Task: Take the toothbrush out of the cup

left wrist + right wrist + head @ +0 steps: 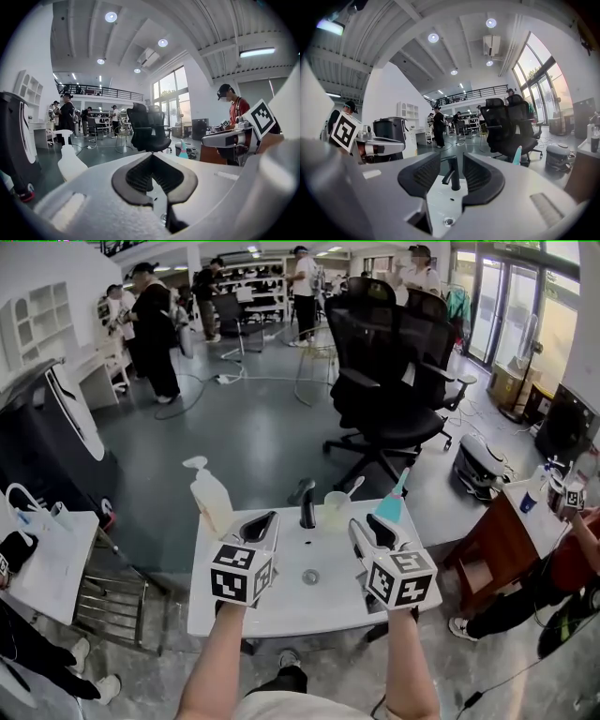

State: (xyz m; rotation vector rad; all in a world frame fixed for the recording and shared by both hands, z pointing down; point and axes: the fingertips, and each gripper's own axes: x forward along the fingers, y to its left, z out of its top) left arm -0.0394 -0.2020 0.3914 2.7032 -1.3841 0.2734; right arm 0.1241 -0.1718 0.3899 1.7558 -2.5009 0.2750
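A toothbrush [352,488] stands in a translucent cup [335,509] at the back edge of a white sink counter [281,610], just right of the black faucet [307,507] and left of a teal tube [392,506]. Its long axis runs steeply up out of the cup and leans to the right and away from the person. The lower end sits inside the cup and the upper end stands clear above the rim. Whether that upper end is the bristle head or the handle is too small to tell.

It looks light, thin and stiff, with smooth plastic that could slip or swivel in a loose pinch. The cup also looks light enough to tip or slide if the brush drags on its rim. The free stretch above the rim appears the best place to take hold, followed by a pull along the lean.

The right gripper [367,523] hovers over the counter's front right, short of the cup. Its fingers [483,176] stand apart with nothing between them, only the faucet showing through the gap. The left gripper [267,518] hangs over the front left with its fingertips drawn together, also empty. A pump soap bottle [212,500] stands at the back left corner. Black office chairs [384,381] and several people fill the floor beyond.
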